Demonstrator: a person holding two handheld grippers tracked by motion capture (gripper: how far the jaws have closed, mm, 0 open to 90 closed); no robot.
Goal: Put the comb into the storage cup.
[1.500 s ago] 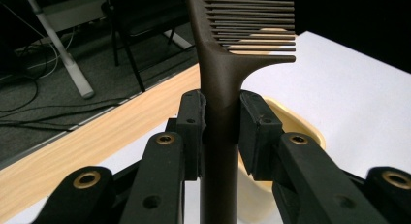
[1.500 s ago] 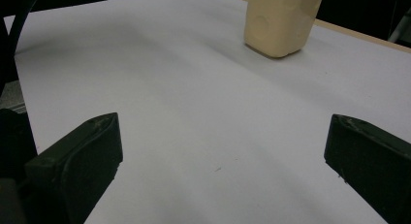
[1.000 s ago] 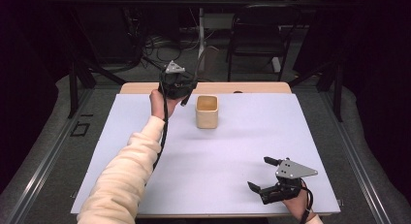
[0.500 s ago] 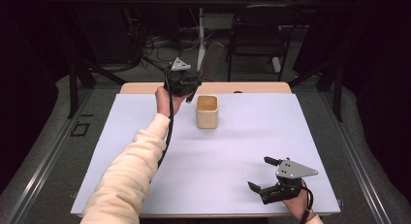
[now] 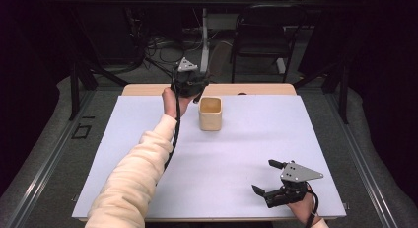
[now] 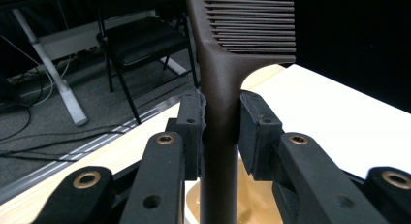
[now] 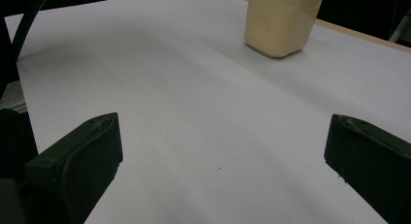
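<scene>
My left gripper (image 5: pixel 193 85) is raised at the far side of the table, just left of a tan square cup (image 5: pixel 210 113). In the left gripper view its jaws (image 6: pixel 220 120) are shut on the handle of a dark brown comb (image 6: pixel 219 78). The comb's teeth (image 6: pixel 252 20) point up and to the right, and the cup's open mouth (image 6: pixel 252 197) lies below the handle. My right gripper (image 5: pixel 268 178) rests near the front right of the white table (image 5: pixel 246 149), open and holding nothing. In the right gripper view its jaws (image 7: pixel 223 156) stand wide apart, with the cup (image 7: pixel 281 20) far ahead.
A wooden strip (image 5: pixel 256 89) runs along the table's far edge. Beyond it stand a black chair (image 5: pixel 266 35), a white desk leg (image 5: pixel 204 40) and cables on the floor. The left forearm in a cream sleeve (image 5: pixel 138 173) crosses the table's left half.
My left gripper with the comb has drifted a little to the right, closer to the cup. The right gripper has stayed still.
</scene>
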